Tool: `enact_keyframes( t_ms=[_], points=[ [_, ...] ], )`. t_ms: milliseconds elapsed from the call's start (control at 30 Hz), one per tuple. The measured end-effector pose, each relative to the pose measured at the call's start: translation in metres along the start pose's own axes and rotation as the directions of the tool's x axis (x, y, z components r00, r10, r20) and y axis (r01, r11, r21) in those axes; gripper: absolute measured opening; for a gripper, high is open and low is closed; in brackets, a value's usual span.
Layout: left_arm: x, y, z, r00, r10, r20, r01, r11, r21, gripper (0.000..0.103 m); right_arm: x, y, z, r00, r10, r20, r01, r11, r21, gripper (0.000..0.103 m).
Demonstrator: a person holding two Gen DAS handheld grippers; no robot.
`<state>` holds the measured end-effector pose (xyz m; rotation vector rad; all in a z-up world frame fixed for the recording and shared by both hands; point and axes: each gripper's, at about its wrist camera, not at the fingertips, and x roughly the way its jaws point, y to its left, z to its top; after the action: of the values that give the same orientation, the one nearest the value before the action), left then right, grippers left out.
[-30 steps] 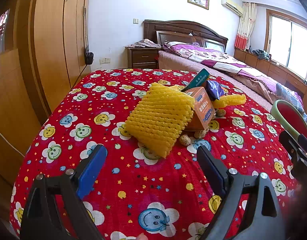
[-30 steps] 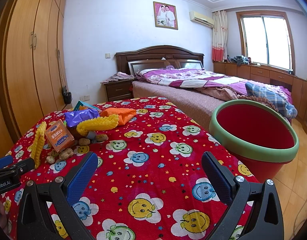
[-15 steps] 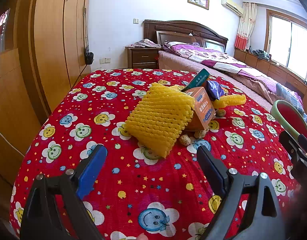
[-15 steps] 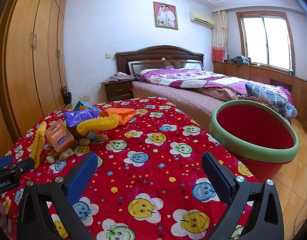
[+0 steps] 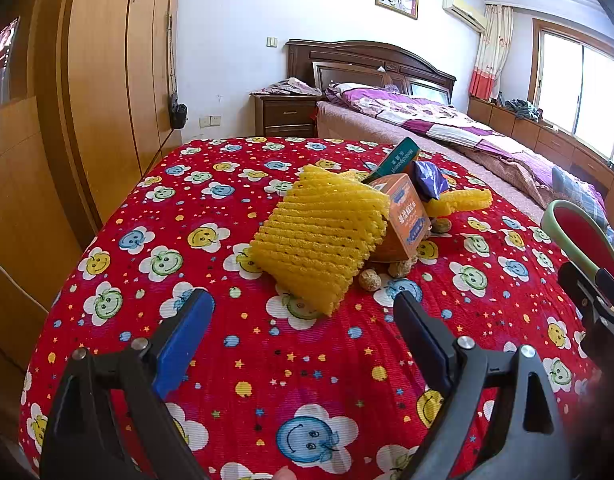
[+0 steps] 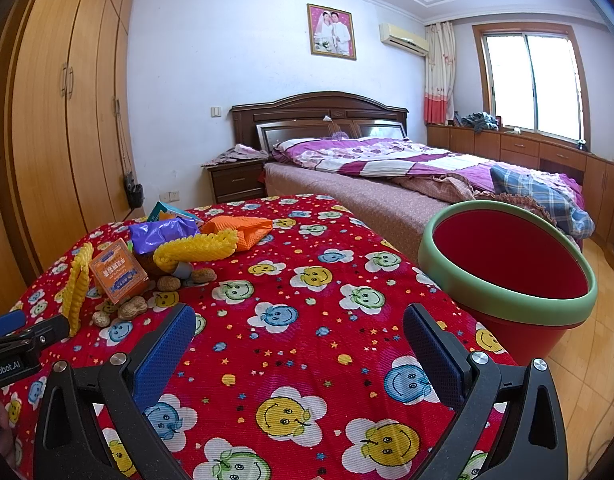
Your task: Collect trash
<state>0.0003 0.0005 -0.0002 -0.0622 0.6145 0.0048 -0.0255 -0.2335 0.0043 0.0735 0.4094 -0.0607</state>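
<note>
A pile of trash lies on the red smiley-pattern tablecloth [image 5: 195, 216]: a yellow foam fruit net [image 5: 321, 238], an orange carton [image 5: 405, 216], a teal box [image 5: 399, 158], a purple wrapper [image 5: 429, 180], a second rolled yellow net [image 5: 463, 202] and several peanuts [image 5: 369, 280]. My left gripper [image 5: 303, 320] is open and empty, just short of the big net. In the right wrist view the pile sits far left: carton [image 6: 117, 272], purple wrapper [image 6: 163, 232], orange net [image 6: 243, 230], rolled net [image 6: 195, 250]. My right gripper [image 6: 299, 334] is open and empty over the cloth.
A red bin with a green rim [image 6: 507, 264] stands at the table's right edge, also seen in the left wrist view [image 5: 583, 228]. A bed [image 6: 407, 168] lies behind, a wardrobe [image 6: 55, 120] on the left, a nightstand [image 6: 235, 178] at the back.
</note>
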Motion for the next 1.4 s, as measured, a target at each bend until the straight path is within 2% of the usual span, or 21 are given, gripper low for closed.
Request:
enact_keyframes(
  t_ms=[933,1100,1400],
  points=[
    [-0.003,-0.003,-0.001,1.000,0.005,0.000,-0.005,1.000,-0.005,0.092,0.001,-0.002,-0.002,1.000,0.000,-0.002,0.000,1.000,-0.001,0.103],
    [-0.001,0.000,-0.003,1.000,-0.008,-0.030,0.008,1.000,-0.017,0.092,0.001,-0.002,0.000,1.000,0.005,-0.007,-0.005,1.000,0.007,0.103],
    [0.009,0.014,0.025,0.997,-0.037,-0.069,0.034,0.998,-0.046,0.092,0.007,-0.007,0.000,0.999,0.011,-0.035,-0.010,1.000,0.023,0.103]
  ],
)
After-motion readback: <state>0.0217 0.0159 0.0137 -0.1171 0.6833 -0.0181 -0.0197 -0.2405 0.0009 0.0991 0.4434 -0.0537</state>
